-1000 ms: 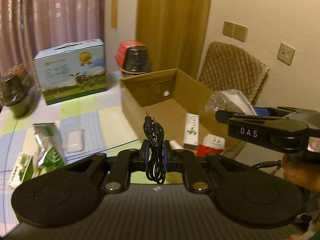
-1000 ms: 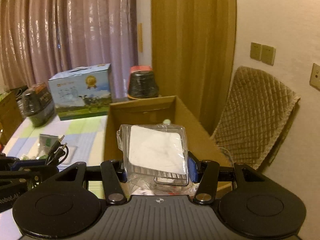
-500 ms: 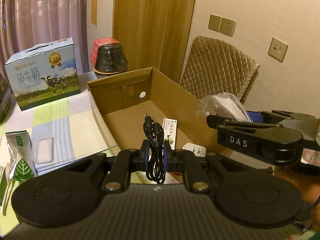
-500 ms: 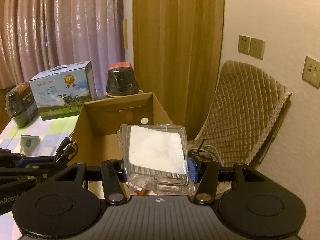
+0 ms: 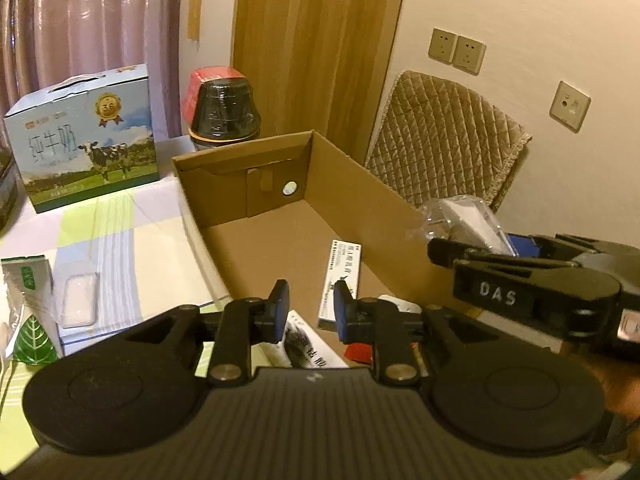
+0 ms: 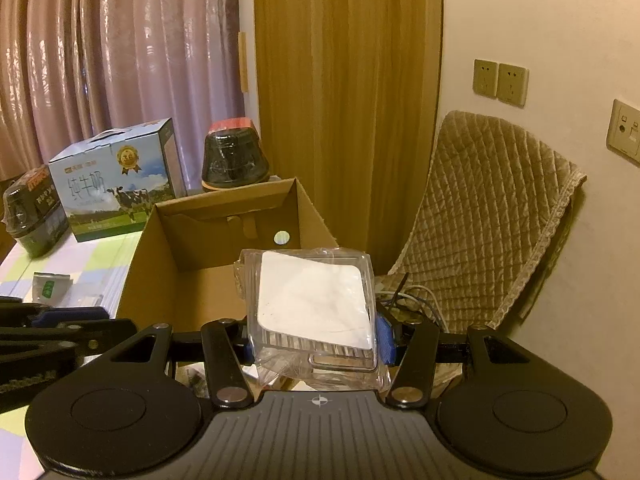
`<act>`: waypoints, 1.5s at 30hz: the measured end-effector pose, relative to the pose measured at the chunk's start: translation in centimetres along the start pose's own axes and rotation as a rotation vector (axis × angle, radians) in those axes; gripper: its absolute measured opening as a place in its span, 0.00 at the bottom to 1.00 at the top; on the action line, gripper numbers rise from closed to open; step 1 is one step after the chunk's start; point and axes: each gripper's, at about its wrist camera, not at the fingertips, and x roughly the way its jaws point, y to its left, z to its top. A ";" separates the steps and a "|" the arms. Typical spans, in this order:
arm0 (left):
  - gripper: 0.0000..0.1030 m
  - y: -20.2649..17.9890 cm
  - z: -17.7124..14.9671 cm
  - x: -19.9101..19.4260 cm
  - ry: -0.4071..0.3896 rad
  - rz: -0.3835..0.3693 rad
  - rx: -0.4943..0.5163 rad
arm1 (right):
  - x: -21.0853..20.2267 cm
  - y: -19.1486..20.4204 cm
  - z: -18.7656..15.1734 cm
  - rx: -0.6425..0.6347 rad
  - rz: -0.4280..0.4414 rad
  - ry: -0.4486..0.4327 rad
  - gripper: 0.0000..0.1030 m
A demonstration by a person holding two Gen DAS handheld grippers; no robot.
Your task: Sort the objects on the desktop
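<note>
My left gripper [image 5: 310,296] is open and empty above the near end of the open cardboard box [image 5: 360,196]. The black audio cable it held is out of sight. Inside the box lie a long white carton [image 5: 342,280] and a few other small packs. My right gripper [image 6: 314,330] is shut on a clear plastic case [image 6: 314,300] with a white item inside, held just right of the box [image 6: 160,264]. It also shows in the left wrist view [image 5: 520,280], where the case [image 5: 464,220] sticks out past its fingers.
On the checked tablecloth [image 5: 120,232] left of the box lie a green-leaf packet [image 5: 30,308] and a small white pack [image 5: 78,298]. A milk carton box [image 5: 84,136] and a black jar [image 5: 222,110] stand behind. A padded chair [image 5: 444,148] is at the right.
My left gripper moved over the box and opened; the audio cable it held is gone from its fingers. The right gripper still holds the clear case beside the box.
</note>
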 end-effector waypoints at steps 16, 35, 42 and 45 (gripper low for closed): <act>0.21 3.0 -1.0 -2.8 -0.029 0.053 -0.037 | 1.2 1.4 0.9 0.023 0.112 0.043 0.61; 0.33 5.9 -3.4 -6.1 -0.034 0.103 -0.092 | -1.8 2.8 1.4 0.032 0.110 0.008 0.73; 0.46 8.0 -5.2 -9.0 -0.044 0.140 -0.123 | -4.1 5.2 1.9 0.023 0.156 -0.022 0.80; 0.59 9.1 -6.2 -10.5 -0.053 0.155 -0.142 | -4.9 6.8 2.0 0.015 0.191 -0.025 0.81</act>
